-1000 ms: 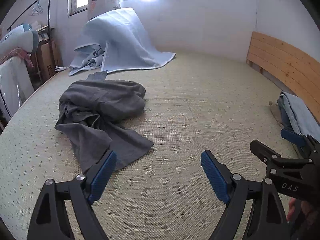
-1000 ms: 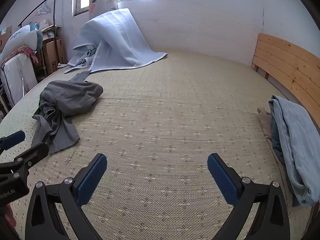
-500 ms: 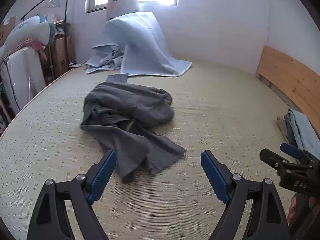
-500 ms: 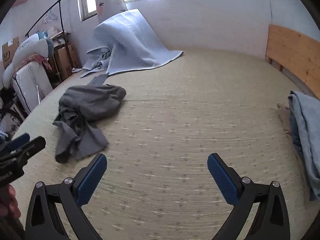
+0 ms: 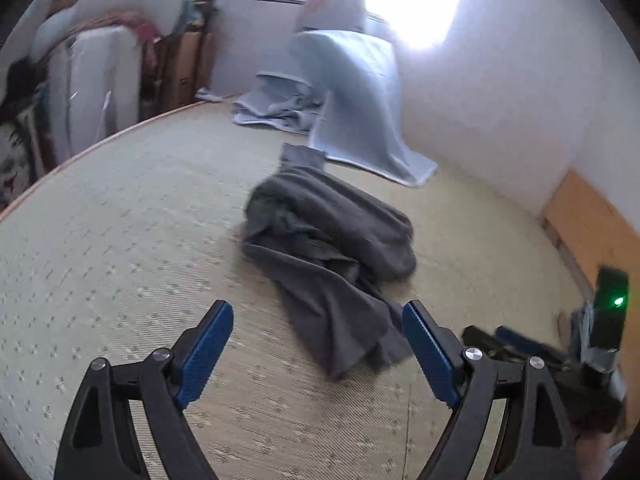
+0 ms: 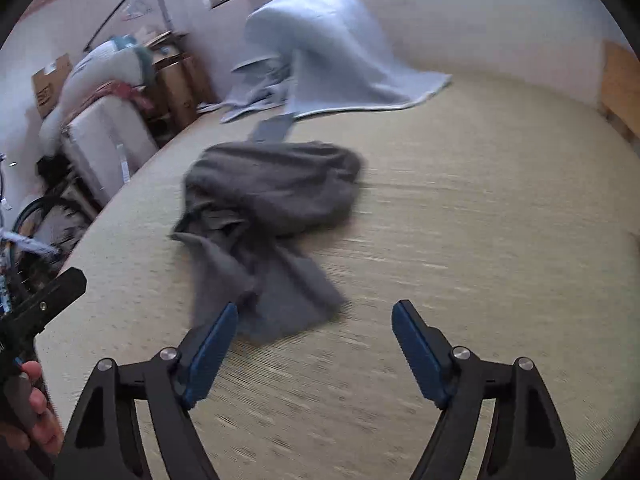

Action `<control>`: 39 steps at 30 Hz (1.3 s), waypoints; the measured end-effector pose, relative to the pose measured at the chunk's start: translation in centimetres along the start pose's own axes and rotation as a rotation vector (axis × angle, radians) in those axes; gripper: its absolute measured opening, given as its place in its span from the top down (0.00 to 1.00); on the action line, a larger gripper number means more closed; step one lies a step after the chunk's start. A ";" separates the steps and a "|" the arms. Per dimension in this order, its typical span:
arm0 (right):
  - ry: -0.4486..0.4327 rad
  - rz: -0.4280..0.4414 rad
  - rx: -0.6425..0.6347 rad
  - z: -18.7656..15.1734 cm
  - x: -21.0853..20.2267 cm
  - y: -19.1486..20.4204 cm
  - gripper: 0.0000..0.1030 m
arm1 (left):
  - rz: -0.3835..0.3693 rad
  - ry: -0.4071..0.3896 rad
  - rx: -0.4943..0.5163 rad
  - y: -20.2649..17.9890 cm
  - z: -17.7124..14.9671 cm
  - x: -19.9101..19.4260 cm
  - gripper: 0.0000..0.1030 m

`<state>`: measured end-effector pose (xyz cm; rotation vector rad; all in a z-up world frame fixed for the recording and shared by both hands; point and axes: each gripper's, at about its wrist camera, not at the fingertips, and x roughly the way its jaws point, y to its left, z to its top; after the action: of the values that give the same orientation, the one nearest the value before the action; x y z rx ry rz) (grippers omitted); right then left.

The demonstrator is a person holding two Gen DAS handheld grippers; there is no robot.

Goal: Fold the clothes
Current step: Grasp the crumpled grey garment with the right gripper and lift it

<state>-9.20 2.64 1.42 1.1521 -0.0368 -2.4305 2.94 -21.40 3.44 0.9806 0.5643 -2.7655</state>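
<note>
Lying crumpled on bed mat (image 5: 120, 240), grey garment (image 5: 328, 248); left gripper (image 5: 318, 354) and right gripper (image 6: 314, 350) held spread, empty, near its loose end; separate corners best pinched.

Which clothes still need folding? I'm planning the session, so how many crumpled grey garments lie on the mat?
1: the grey garment lies mid-mat, ahead of both open grippers. Others may be out of view.

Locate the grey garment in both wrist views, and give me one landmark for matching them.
Left wrist: the grey garment lies crumpled at centre frame, its near end reaching down between the open left gripper fingers.
Right wrist: the grey garment sits left of centre, its near end by the left finger of the open right gripper.
Shared landmark: the light blue blanket draped just behind the garment.
</note>
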 end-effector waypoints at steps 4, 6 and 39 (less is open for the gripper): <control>0.029 0.074 -0.026 1.8 2.9 2.7 0.20 | -0.010 0.001 -0.107 2.7 0.8 -0.3 0.13; 0.049 0.131 -0.009 2.9 4.5 3.5 0.20 | -0.016 0.003 -0.151 3.9 1.0 -0.4 0.13; 0.006 0.160 -0.011 8.5 8.1 4.6 0.99 | -0.099 0.049 -0.226 5.3 1.5 0.0 0.13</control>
<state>-18.26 -6.16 2.03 1.1073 -0.1101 -2.2841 3.50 -26.80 2.93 0.9951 0.9330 -2.6895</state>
